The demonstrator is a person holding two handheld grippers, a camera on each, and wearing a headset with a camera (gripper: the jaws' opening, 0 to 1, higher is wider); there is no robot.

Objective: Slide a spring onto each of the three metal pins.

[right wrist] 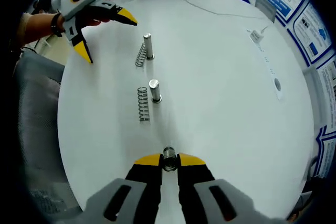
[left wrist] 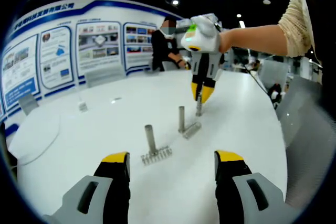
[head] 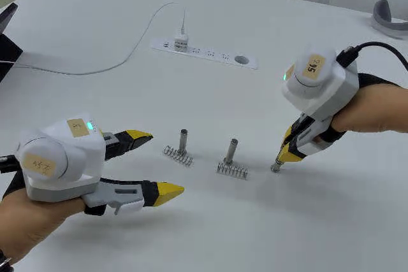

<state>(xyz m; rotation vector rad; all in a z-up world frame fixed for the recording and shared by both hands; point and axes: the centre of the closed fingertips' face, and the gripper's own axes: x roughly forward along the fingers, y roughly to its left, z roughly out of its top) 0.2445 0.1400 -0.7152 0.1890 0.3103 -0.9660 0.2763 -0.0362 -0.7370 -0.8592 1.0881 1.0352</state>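
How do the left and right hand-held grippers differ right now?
The left hand-held gripper has its jaws wide open and empty; the right hand-held gripper is shut on a spring. The left lies nearly level, short of the nearest pin; the right points steeply down at the table. Both have yellow tips and white bodies.

Left pin (head: 183, 140) and middle pin (head: 232, 151) upright, bare (a spring (head: 177, 155) flat beside each), third pin (head: 276, 167) with a spring around it.
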